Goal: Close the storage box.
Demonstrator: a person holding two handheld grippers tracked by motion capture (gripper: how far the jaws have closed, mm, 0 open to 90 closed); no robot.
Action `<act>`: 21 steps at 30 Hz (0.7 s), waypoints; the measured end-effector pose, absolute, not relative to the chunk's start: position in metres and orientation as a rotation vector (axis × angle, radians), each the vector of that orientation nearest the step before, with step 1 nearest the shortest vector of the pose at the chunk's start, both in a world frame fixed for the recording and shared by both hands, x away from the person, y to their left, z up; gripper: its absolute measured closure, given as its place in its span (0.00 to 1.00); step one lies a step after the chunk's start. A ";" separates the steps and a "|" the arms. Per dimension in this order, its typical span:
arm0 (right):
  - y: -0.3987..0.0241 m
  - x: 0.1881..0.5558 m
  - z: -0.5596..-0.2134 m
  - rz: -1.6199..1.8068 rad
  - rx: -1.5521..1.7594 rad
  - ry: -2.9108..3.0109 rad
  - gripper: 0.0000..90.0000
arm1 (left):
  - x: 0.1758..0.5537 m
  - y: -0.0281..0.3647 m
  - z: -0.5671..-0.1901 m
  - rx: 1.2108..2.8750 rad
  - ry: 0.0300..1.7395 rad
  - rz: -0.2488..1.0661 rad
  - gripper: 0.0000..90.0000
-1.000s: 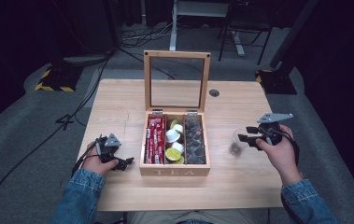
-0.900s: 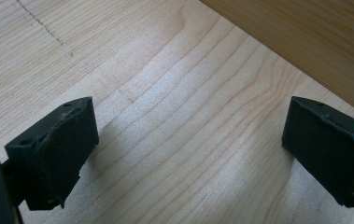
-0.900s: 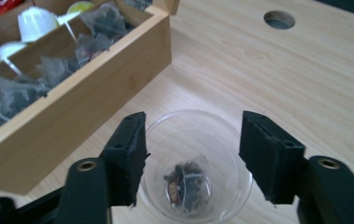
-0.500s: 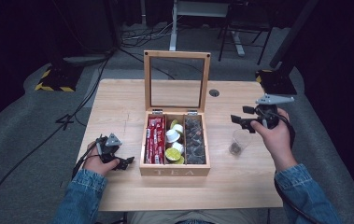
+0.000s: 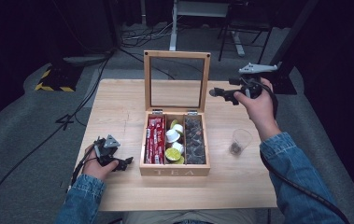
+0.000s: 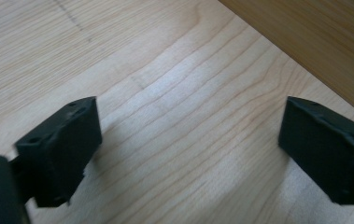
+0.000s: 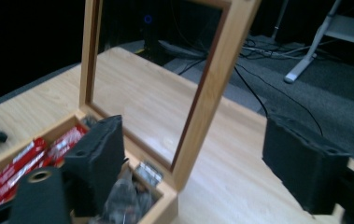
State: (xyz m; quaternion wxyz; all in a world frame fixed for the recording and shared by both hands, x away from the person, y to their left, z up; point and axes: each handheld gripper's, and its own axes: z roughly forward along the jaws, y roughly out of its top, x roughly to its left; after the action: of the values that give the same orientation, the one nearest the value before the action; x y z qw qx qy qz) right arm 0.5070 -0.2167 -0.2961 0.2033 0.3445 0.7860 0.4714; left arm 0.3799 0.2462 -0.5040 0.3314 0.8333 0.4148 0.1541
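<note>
A wooden tea box (image 5: 174, 171) stands mid-table with its glass lid (image 5: 176, 79) upright. It holds red packets (image 5: 154, 140), white and yellow-green capsules (image 5: 174, 142) and dark packets (image 5: 194, 140). My right gripper (image 5: 217, 94) hovers by the lid's right edge, above the table. Its jaws have just been opening and nothing is between them. In the right gripper view, the right gripper (image 7: 193, 130) points at the lid frame (image 7: 209, 88) farther off. My left gripper (image 5: 127, 162) rests on the table left of the box, and the left gripper (image 6: 188, 121) is open over bare wood.
A clear plastic cup (image 5: 239, 141) with something small and dark at its bottom stands on the table (image 5: 118, 107) right of the box. The box wall (image 6: 329, 37) lies close ahead of the left jaws. Cables and a desk frame (image 5: 198, 14) sit on the floor beyond.
My right gripper has risen from beside the cup and moved toward the far side, up to the lid's right edge, with its jaws wider apart. The left hand has stayed put.
</note>
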 end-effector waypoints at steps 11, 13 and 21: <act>-0.179 0.564 -0.289 1.297 1.010 2.134 0.21 | 0.372 0.250 -0.504 2.151 1.120 0.418 0.17; -0.171 0.577 -0.290 1.295 1.057 2.087 0.34 | 0.371 0.250 -0.504 2.145 1.123 0.425 0.17; -0.159 0.598 -0.293 1.289 1.092 2.064 0.47 | 0.365 0.252 -0.504 2.145 1.128 0.424 0.17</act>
State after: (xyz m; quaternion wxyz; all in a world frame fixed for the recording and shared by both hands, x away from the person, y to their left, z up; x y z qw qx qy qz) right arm 0.5979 -0.1589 -0.2930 0.2350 0.3978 0.7522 0.4699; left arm 0.3653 0.2519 -0.5038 0.3341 0.8218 0.4321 0.1623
